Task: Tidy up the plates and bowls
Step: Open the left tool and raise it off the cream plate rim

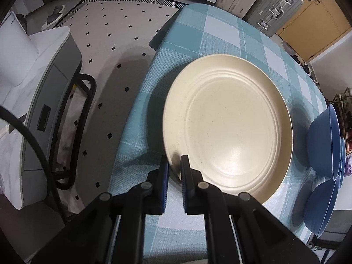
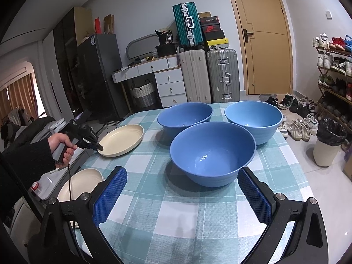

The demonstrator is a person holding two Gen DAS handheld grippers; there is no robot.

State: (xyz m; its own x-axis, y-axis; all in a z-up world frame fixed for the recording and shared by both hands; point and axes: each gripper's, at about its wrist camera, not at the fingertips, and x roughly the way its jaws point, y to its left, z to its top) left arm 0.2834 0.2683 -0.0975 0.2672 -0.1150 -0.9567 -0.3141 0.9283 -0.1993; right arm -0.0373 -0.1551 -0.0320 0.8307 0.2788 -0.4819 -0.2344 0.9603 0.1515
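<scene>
The left gripper pinches the cream plate's near rim; the right gripper is spread before 3 blue bowls. A far box reads "36".

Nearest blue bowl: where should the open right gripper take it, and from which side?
Grip the nearest blue bowl by its thin rim on the side facing the right gripper, coming from above with one finger inside and one outside. It stands upright and looks wider than the open jaws, so spanning it seems unlikely.
</scene>
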